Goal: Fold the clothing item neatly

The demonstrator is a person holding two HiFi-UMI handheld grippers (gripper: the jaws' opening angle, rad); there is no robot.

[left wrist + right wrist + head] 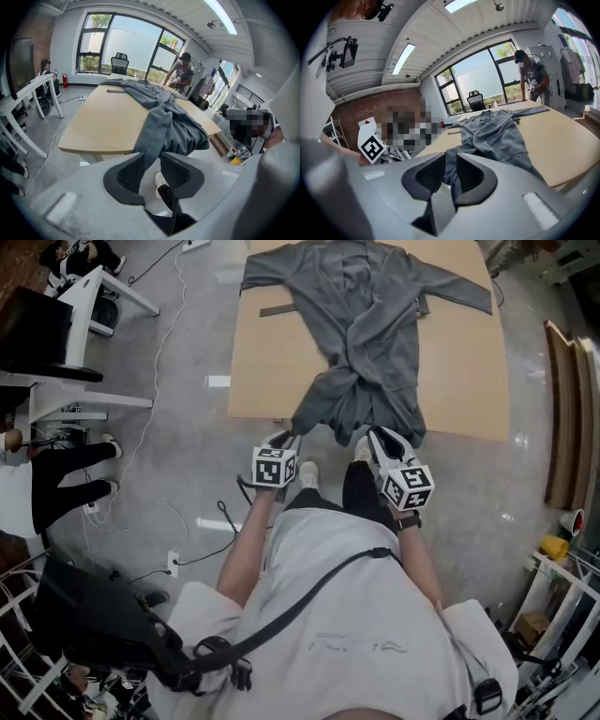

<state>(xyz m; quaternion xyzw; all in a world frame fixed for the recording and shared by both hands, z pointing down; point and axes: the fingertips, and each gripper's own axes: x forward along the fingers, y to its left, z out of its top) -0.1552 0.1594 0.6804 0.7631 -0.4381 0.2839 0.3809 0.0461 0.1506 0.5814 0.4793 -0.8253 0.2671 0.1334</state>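
A grey robe (pixel 370 324) lies spread on the tan table (pixel 272 371), sleeves out at the far end, its hem hanging over the near edge. My left gripper (pixel 286 439) is at the hem's left corner, just off the table edge. In the left gripper view the jaws (pixel 152 161) stand apart, a strip of the robe (pixel 164 122) hanging loose between them, with a shoe showing through the gap. My right gripper (pixel 373 437) is at the hem's right part. There the jaws (pixel 451 164) are slightly apart with a fold of the robe (pixel 497 133) between them.
A dark belt strip (pixel 277 309) lies on the table left of the robe. A white desk (pixel 89 296) and a seated person's legs (pixel 66 474) are at the left, with cables (pixel 169 521) on the floor. Another person (pixel 183 70) stands at the table's far end. Boards (pixel 567 418) lean at the right.
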